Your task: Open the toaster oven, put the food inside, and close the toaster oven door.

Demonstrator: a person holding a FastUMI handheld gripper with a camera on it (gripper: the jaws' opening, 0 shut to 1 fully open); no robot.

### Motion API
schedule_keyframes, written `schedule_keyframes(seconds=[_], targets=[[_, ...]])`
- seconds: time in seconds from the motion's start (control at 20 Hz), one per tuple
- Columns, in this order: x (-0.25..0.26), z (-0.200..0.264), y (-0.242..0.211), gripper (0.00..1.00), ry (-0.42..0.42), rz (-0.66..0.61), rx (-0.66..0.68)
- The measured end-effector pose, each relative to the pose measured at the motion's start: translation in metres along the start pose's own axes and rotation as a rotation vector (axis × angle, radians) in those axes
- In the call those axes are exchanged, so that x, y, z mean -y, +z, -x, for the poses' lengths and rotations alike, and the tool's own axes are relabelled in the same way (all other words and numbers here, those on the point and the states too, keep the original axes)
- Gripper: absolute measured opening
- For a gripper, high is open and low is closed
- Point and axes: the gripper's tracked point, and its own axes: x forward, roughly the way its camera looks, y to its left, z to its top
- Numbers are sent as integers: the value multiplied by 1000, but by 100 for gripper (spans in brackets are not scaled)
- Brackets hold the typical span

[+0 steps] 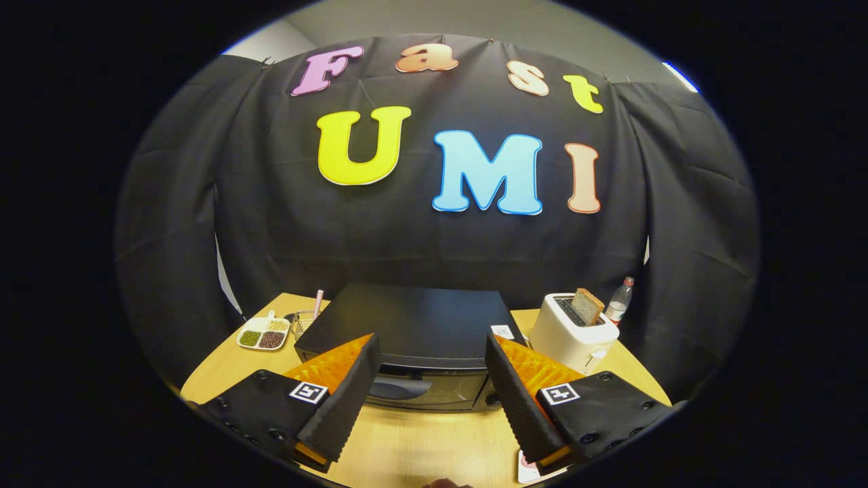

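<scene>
A: Jaws status?
B: Gripper released, jaws spread wide w/ nothing between them, hovering above the desk near its front edge.
A: Toaster oven?
B: Black toaster oven mid-desk, just ahead of the jaws, door shut, handle visible across the front.
A: Food?
B: Slice of toast upright in the white toaster, right of the oven. Bottle behind it by the desk's back right edge.
A: Left side?
B: Divided tray w/ beans at the back left corner; wire basket beside it, next to the oven.
</scene>
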Motion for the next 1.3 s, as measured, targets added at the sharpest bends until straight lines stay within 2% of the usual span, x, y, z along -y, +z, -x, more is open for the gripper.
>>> schedule_keyframes(seconds=[0.4,0.7,0.85,1.3], targets=[[-26,-56,-52,98,37,16,-143],[-40,-76,-69,98,28,-13,-166],[-44,-75,-70,98,5,-16,-167],[-46,-60,-83,97,24,-33,-192]])
